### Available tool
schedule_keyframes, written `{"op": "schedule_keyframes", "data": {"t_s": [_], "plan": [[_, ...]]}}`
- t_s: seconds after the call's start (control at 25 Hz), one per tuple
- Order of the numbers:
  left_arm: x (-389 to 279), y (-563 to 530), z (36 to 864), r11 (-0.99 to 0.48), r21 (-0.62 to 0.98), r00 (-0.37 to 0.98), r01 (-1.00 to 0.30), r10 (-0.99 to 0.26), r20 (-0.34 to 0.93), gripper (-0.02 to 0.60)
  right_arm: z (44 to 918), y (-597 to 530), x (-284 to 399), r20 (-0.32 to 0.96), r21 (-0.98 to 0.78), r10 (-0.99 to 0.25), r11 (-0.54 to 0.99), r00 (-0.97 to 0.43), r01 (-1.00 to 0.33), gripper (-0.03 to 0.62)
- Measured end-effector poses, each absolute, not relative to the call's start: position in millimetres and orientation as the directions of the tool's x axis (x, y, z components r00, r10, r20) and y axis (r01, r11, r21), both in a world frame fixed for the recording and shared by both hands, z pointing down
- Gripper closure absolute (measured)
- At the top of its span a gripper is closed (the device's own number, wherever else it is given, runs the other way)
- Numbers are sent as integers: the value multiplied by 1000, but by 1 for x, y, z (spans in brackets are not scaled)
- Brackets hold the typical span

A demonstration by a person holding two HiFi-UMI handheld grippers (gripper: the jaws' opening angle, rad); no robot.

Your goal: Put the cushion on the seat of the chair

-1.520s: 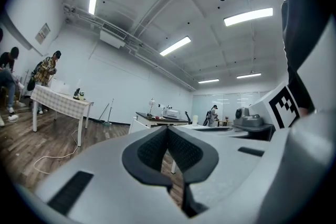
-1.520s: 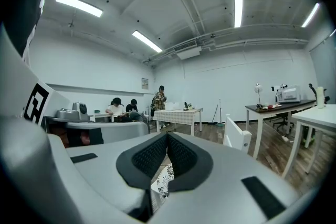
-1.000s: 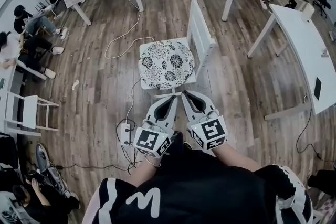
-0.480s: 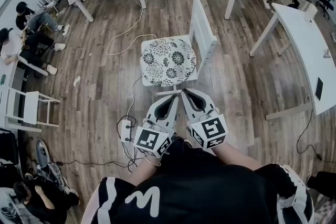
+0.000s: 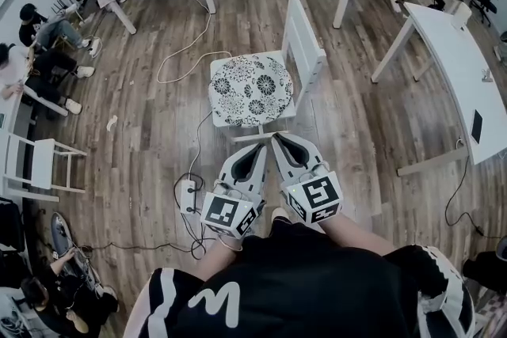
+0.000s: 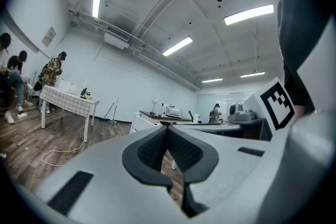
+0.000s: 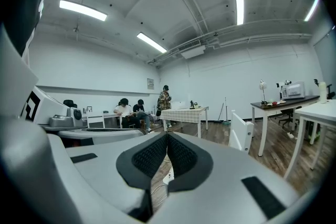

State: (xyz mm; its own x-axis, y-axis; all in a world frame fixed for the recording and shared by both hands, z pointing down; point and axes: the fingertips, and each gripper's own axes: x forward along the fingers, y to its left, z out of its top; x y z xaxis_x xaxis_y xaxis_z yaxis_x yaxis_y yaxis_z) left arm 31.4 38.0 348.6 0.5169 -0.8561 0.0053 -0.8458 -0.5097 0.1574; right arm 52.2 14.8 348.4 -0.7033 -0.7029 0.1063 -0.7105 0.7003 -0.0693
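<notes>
cushion (image 5: 251, 89) on chair (image 5: 302, 43) | left claw (image 5: 258, 148), right claw (image 5: 279, 140) closed (empty) | shirt (image 5: 301, 281): white M-shape

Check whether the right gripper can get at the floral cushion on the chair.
Probably yes: nothing stands between the right gripper and the floral cushion, which lies just ahead on the white chair. Its jaws are shut and empty.

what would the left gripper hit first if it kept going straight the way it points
Probably the white chair, at its front edge or the patterned cushion on its seat; the height of the left gripper is unclear.
</notes>
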Motion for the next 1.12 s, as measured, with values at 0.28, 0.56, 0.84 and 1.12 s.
{"op": "schedule_keyframes", "data": {"t_s": [0.28,0.56,0.84,1.12], "plan": [[8,78,349,-510,164,518,-844,-855,7,578,349,56,36,114,-72,-719,682,-685,-728,574],[-14,125,348,-521,165,529,-837,-849,1,578,349,104,17,111,-72,-733,667,-671,-741,574],[-26,162,343,-549,157,554,-821,-832,-17,578,345,144,9,104,-60,-757,642,-644,-764,574],[-41,196,330,-566,141,567,-812,-823,-39,578,335,179,-5,88,-44,-770,631,-632,-775,574]]}}
